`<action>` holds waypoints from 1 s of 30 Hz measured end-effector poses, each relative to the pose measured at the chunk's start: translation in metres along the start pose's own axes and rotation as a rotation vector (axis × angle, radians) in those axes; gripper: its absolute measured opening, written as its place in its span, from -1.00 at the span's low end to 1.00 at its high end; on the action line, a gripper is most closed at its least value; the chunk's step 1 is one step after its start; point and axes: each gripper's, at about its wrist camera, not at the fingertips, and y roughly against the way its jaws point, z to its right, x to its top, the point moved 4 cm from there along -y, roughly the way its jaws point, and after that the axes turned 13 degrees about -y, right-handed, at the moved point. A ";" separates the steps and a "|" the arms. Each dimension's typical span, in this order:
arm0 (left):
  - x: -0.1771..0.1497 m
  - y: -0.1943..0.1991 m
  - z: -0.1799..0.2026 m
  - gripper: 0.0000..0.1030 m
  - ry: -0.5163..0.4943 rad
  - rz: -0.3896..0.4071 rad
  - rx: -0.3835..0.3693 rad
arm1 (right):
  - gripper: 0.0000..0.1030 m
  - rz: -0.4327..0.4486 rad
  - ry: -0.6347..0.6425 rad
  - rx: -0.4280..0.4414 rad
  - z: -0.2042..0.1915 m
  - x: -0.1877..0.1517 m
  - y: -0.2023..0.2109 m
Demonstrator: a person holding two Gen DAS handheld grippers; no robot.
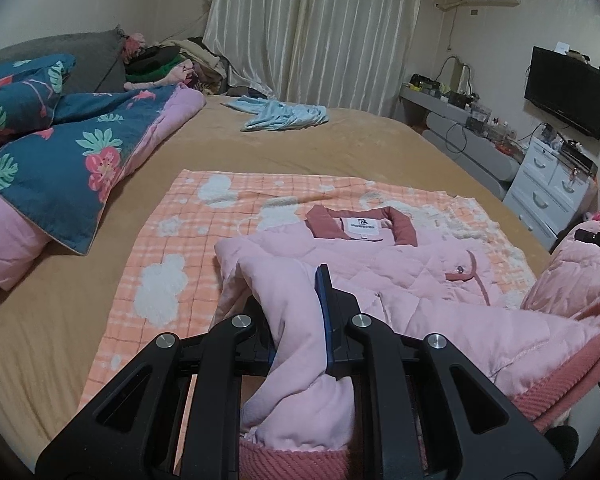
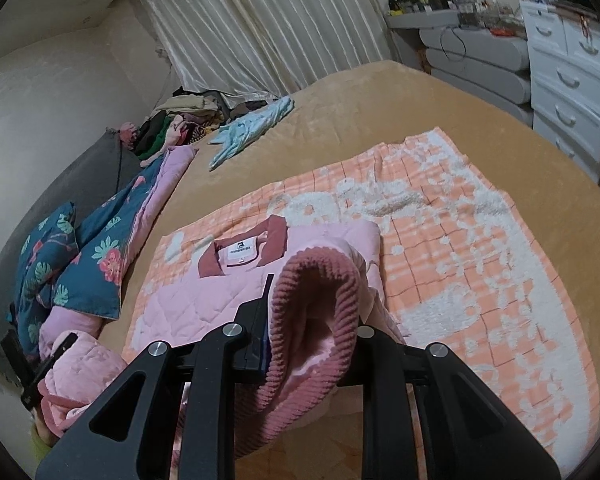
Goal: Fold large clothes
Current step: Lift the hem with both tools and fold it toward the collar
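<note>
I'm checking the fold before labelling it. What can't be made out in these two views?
- Left wrist view: the left gripper tip, buried in the pink jacket.
- Right wrist view: one right gripper finger, hidden by the ribbed cuff.
- Both views: the jacket's lower hem, cut off behind the grippers.
- The collar label: print too small.

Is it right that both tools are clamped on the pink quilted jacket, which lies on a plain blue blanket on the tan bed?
Not quite. The left tool and right tool are both clamped on the pink quilted jacket, but the blanket under it is orange-and-white checked with fluffy white patches, not plain blue. Both wrist views show this. It does lie on the tan bed.
</note>
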 end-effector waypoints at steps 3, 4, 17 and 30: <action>0.002 -0.009 -0.002 -0.83 -0.002 -0.006 0.009 | -0.62 -0.015 -0.026 0.001 0.005 0.006 -0.010; 0.002 -0.011 -0.002 -0.83 -0.002 -0.009 0.012 | -0.61 -0.021 -0.034 -0.001 0.006 0.008 -0.015; 0.001 -0.050 -0.010 -0.83 0.010 -0.052 0.032 | -0.25 -0.096 -0.208 0.102 0.029 0.025 -0.059; -0.002 -0.065 -0.016 -0.83 0.047 -0.063 0.009 | 0.61 0.085 -0.246 0.297 0.050 0.033 -0.036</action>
